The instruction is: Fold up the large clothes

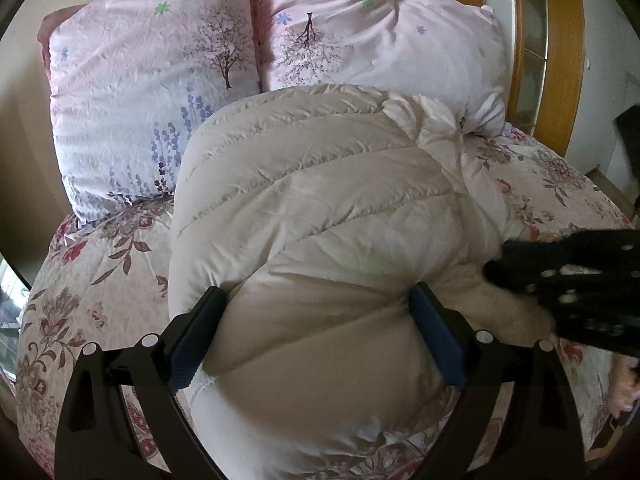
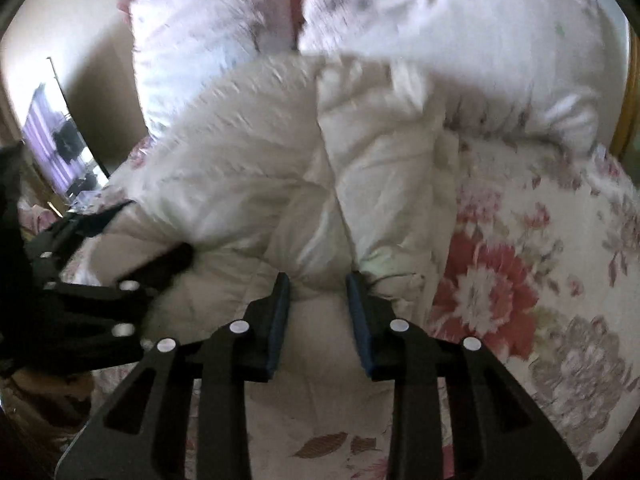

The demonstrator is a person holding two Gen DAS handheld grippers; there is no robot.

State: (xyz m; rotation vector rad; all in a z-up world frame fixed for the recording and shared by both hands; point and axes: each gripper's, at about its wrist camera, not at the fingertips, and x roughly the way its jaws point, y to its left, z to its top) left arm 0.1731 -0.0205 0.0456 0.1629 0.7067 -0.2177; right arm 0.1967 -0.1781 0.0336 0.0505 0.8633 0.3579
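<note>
A cream quilted puffer coat (image 1: 320,216) lies folded in a thick bundle on the floral bedspread (image 1: 80,280). My left gripper (image 1: 316,292) is open wide, its jaws on either side of the bundle's near end. My right gripper (image 2: 318,280) has its jaws partly closed around a fold of the coat (image 2: 320,184), pinching it. The right gripper also shows in the left wrist view (image 1: 560,272) at the coat's right side. The left gripper shows in the right wrist view (image 2: 120,264) at the coat's left. The right wrist view is motion-blurred.
Two pink floral pillows (image 1: 152,92) (image 1: 384,40) stand against the headboard just behind the coat. A wooden door frame (image 1: 560,40) is at the right. The bedspread (image 2: 520,260) extends to the right of the coat.
</note>
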